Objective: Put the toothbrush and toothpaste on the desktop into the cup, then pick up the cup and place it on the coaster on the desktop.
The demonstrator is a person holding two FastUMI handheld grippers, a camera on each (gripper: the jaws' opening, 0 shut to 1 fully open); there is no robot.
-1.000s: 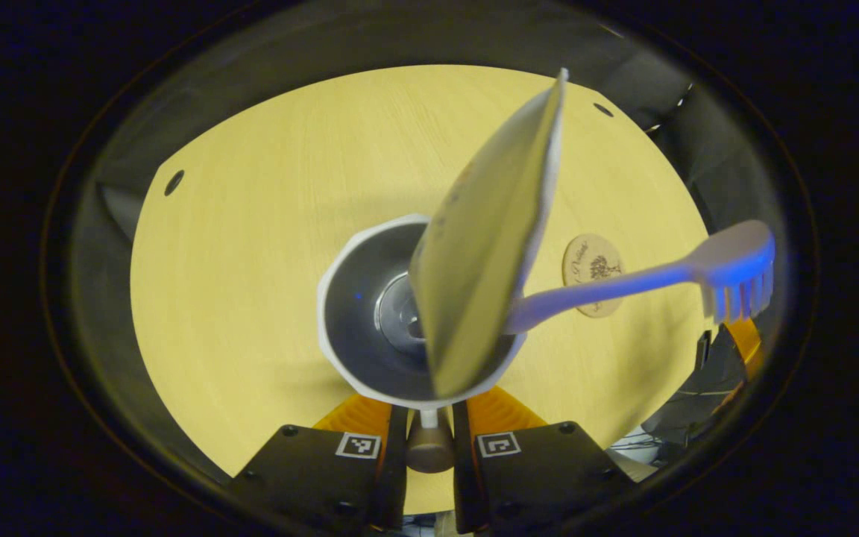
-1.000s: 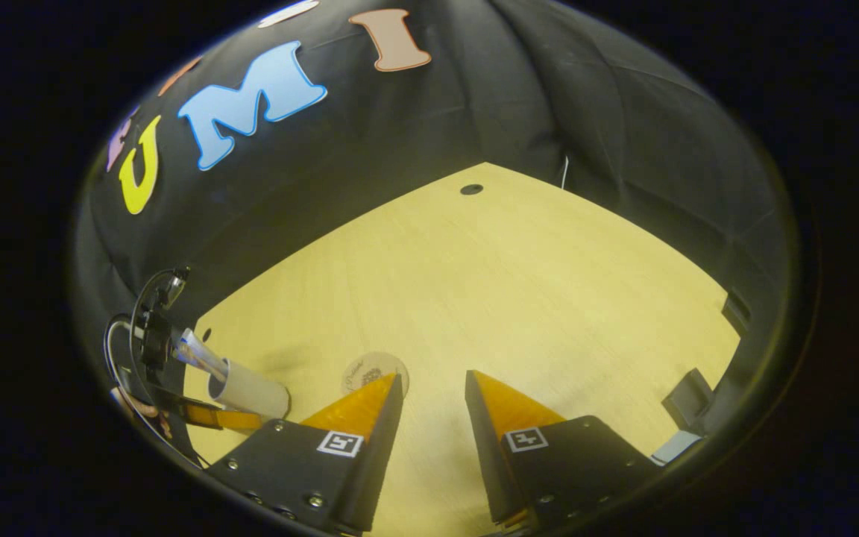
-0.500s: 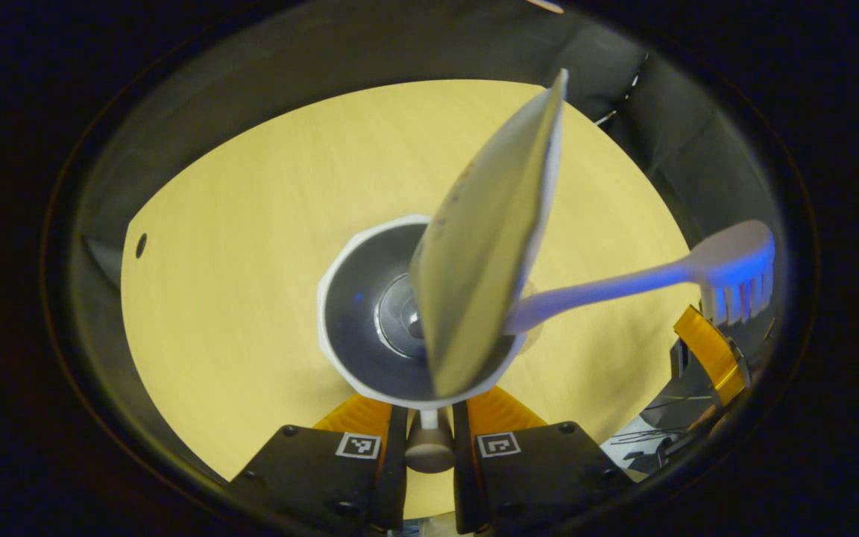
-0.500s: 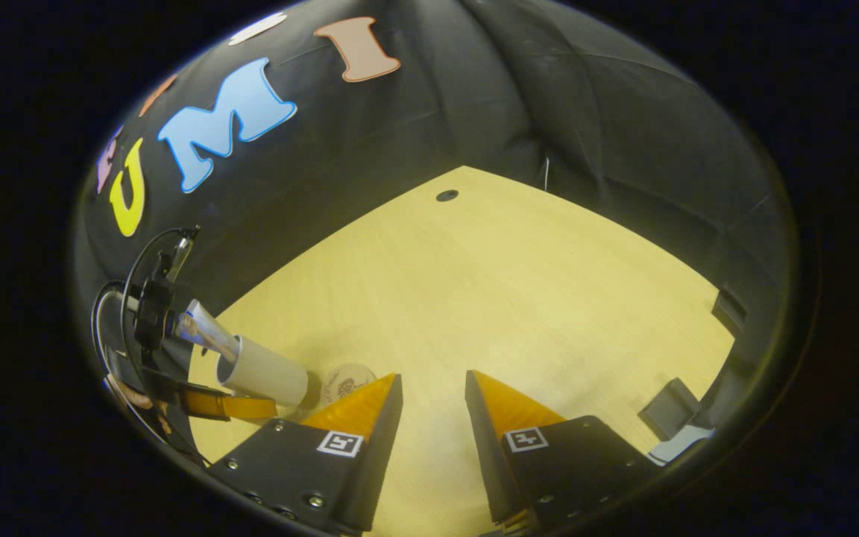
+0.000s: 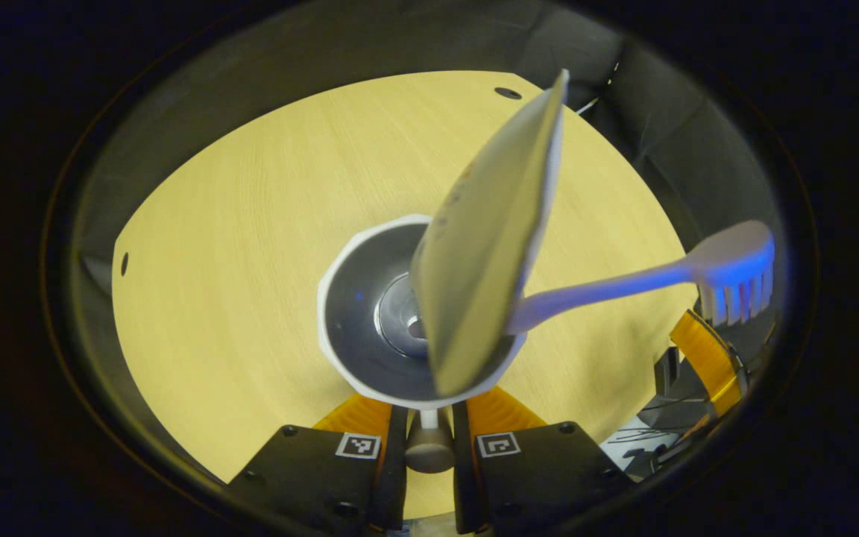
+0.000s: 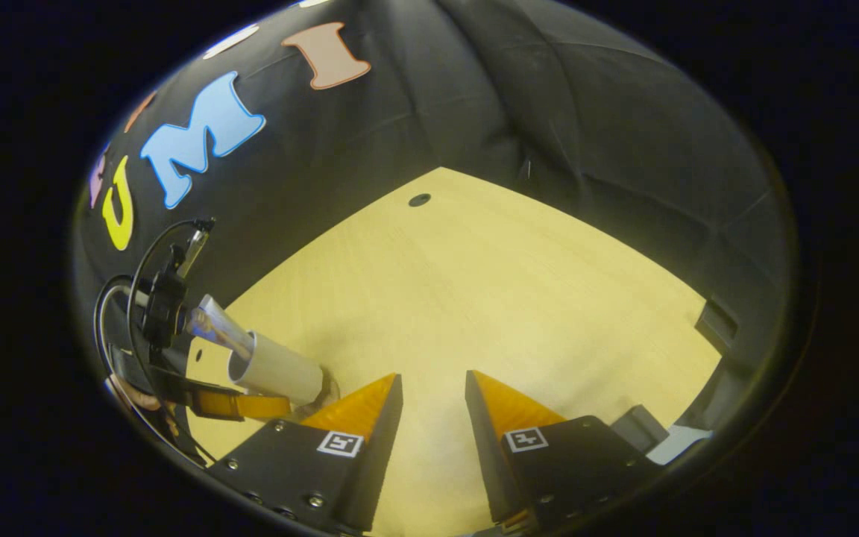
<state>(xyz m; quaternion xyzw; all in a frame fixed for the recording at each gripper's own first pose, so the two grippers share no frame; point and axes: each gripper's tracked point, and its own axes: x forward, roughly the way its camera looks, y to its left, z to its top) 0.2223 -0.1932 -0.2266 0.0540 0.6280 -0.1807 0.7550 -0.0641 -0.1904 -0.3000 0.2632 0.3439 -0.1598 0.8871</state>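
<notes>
A white cup [image 5: 370, 298] is seen from above in the left gripper view, with my left gripper [image 5: 429, 409] shut on its handle [image 5: 429, 444]. A toothpaste tube [image 5: 493, 231] and a pale toothbrush [image 5: 728, 261] stand in it, both leaning out to the right. In the right gripper view the cup [image 6: 280, 369] stands over the wooden coaster [image 6: 331, 388], of which a thin edge shows; whether they touch I cannot tell. My right gripper [image 6: 433, 388] is open just right of the cup, nothing between its fingers.
The light wooden table [image 6: 489, 298] stretches away to the booth's black cloth wall [image 6: 549, 112]. Small dark holes [image 5: 508, 93] mark the tabletop near its corners. A finger of the right gripper [image 5: 705, 350] shows past the toothbrush head.
The left gripper has carried the cup toward the coaster. The coaster, seen beside the cup a second ago, is now almost covered by it. The right gripper stayed open.
</notes>
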